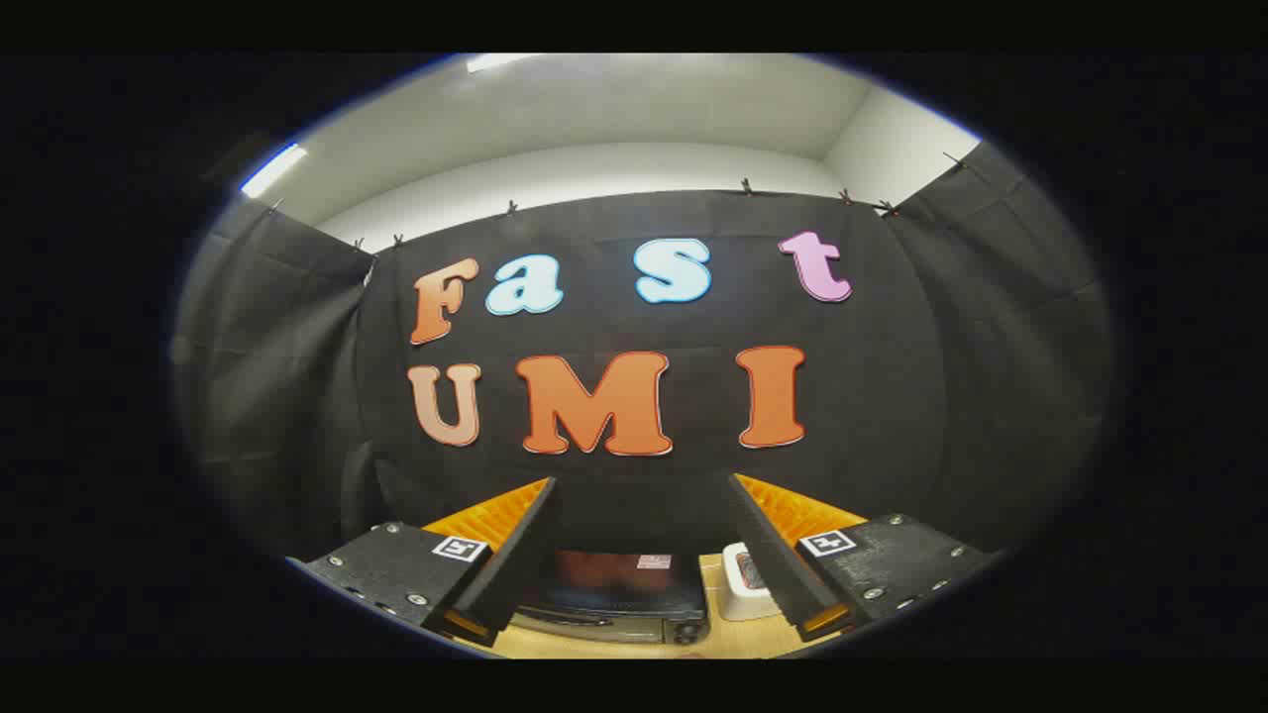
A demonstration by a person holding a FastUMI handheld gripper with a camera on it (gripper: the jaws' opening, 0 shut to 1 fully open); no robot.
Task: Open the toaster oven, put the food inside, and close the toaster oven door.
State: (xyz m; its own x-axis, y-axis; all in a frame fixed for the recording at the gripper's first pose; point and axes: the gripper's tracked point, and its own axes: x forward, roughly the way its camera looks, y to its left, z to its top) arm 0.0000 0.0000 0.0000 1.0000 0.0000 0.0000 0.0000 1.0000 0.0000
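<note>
Black cloth is hanging as the booth wall [892, 396] across the back of the scene, pinned along its top edge with small clips, while a pale ceiling with strip lights [272, 170] is showing above it. Low down, the gripper [642, 555] is pointing forward over a light wooden table [713, 644], its jaws standing wide apart and holding nothing, each finger [510, 555] carrying a small square marker on its upper mounting block. Between the two fingers and a little beyond them, the toaster oven [619, 594] is sitting on the table, seen from above and in front, its dark top and glass front catching a reddish reflection; a dial is showing at the lower right corner of its face. Whether its door is fully shut is hard to tell from this angle, though it is appearing closed. Just beside the oven, to its right and partly hidden behind the right finger, a small white dish [741, 584] is resting on the table with something dark on it, too small and too covered to identify. Nothing is touching the fingers, and the oven is sitting clear of both.
</note>
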